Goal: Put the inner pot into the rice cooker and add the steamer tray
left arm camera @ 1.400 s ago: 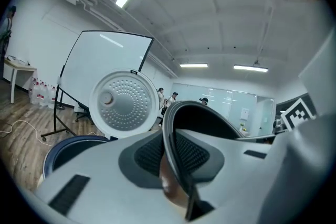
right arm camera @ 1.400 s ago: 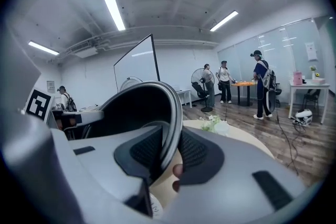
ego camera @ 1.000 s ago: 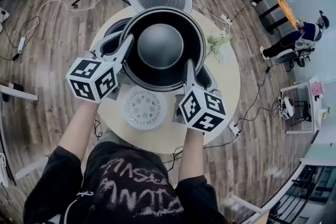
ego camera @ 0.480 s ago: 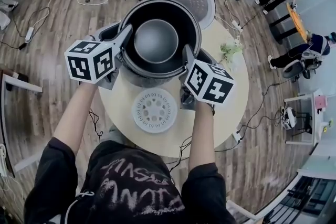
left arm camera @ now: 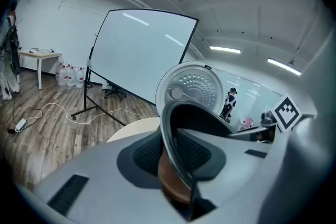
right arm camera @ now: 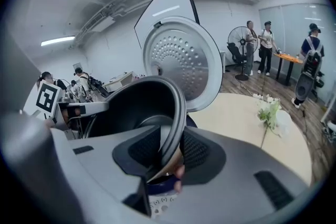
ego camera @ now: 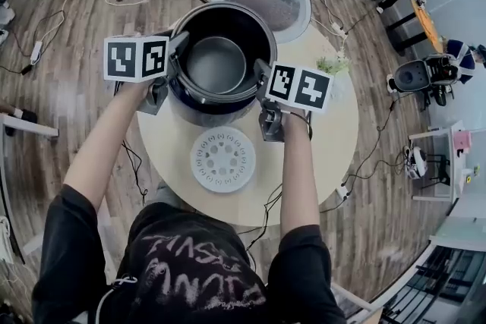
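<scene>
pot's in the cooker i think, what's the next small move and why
Probably release the rim: the inner pot sits inside the rice cooker, the left gripper and right gripper, its jaws opening, both pinch its rim, and the steamer tray lies untouched.

round table (ego camera: 334, 136); 1 small plant (ego camera: 331, 66) on it (right edge); white screen (left arm camera: 139, 55); standing fan (right arm camera: 234, 39)
</scene>
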`<state>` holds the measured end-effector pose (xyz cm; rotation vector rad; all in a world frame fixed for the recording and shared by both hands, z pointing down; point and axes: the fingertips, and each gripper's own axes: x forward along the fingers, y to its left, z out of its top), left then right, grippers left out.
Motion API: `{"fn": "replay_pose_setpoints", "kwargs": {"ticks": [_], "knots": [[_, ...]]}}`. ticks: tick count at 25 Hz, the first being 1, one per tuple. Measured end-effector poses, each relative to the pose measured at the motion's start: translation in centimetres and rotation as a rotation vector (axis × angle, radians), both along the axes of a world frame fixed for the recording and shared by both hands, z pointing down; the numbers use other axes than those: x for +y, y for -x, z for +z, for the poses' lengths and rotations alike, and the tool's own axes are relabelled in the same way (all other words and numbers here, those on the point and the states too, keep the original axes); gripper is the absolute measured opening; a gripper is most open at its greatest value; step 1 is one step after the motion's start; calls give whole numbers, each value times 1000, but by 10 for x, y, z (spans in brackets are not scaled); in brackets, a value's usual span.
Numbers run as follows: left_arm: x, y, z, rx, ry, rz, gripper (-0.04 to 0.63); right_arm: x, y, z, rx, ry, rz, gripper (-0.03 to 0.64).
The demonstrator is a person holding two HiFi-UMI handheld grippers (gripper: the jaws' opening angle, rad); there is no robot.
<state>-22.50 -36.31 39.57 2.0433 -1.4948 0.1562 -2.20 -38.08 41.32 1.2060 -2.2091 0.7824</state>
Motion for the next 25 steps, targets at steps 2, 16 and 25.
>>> {"fn": "replay_pose_setpoints", "kwargs": {"ticks": [2,16,25], "knots": [[-3,2,9,-1,44,6,95,-1,3,9,2,44,-13,124],[-12,7,74,-30,246,56,97,-4,7,69,53,181,-44,137],[-8,9,105,-99,324,78,107,-1,7,87,118,186,-92,150]]}}
